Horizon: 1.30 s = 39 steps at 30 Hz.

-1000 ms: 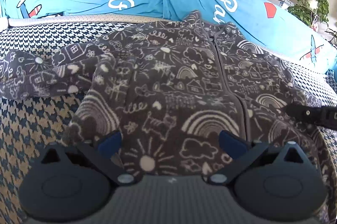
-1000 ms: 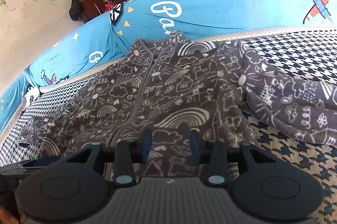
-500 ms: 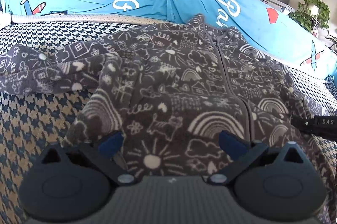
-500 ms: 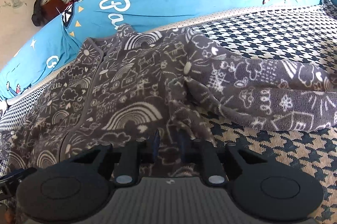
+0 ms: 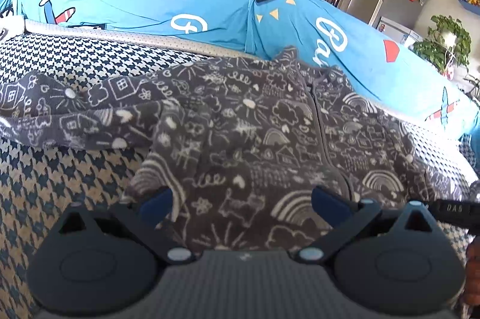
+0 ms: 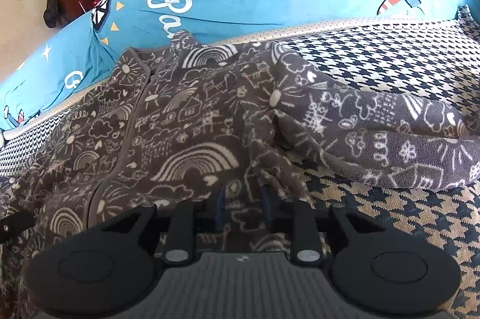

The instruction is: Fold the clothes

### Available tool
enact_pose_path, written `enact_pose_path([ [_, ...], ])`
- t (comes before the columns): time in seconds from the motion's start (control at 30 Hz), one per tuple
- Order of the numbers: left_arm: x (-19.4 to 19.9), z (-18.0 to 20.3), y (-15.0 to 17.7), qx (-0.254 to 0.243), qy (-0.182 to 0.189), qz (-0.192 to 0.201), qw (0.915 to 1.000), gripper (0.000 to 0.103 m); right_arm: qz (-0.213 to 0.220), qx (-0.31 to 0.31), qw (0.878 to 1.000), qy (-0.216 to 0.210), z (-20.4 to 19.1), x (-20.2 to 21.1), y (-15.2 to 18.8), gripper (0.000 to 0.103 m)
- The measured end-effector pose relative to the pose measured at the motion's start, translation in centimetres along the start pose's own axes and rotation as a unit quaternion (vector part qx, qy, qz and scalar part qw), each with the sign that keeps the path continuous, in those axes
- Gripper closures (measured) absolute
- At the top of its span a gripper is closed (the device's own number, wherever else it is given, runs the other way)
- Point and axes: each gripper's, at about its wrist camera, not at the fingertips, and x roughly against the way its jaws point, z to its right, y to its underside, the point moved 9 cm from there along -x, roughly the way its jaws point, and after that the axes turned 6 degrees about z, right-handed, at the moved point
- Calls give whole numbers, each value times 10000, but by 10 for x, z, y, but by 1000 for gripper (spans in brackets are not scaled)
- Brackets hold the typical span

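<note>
Hovering over the fleece jacket (image 5: pixel 249 145) spread flat on the sofa (image 5: pixel 60 184), my left claw (image 5: pixel 240 202) gapes wide; my right claw (image 6: pixel 241 208), narrow, has just been reopening over the hem. Pinching too shallow risks fleece slipping mid-fold.

My right gripper (image 6: pixel 242 206) hangs low over the hem of the grey doodle-print fleece jacket (image 6: pixel 180 121); its jaws have just been opening, a narrow gap between them, fleece lying under them. The jacket lies front-up on the houndstooth sofa seat (image 6: pixel 390 199), one sleeve (image 6: pixel 390 133) stretched rightward, its collar against the blue cushion (image 6: pixel 270 1).
</note>
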Motion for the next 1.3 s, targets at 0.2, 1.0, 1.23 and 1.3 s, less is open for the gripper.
enact_pose_path([
  [0.2, -13, 3, -23, -18, 28, 158, 9999, 0, 27, 295, 9992, -277, -23, 3, 2, 62],
  [1.0, -102, -50, -52, -143, -1126, 7, 9935, 0, -325, 366, 9979, -420, -43, -8, 16, 46],
  [1.23, -110, -60, -48, -427, -1539, -36, 9872, 0, -349, 365, 9979, -412, -41, -7, 15, 45],
  [1.3, -109, -65, -49, -352, -1660, -13, 9855, 0, -355, 374, 9978, -419, -41, -7, 15, 45],
])
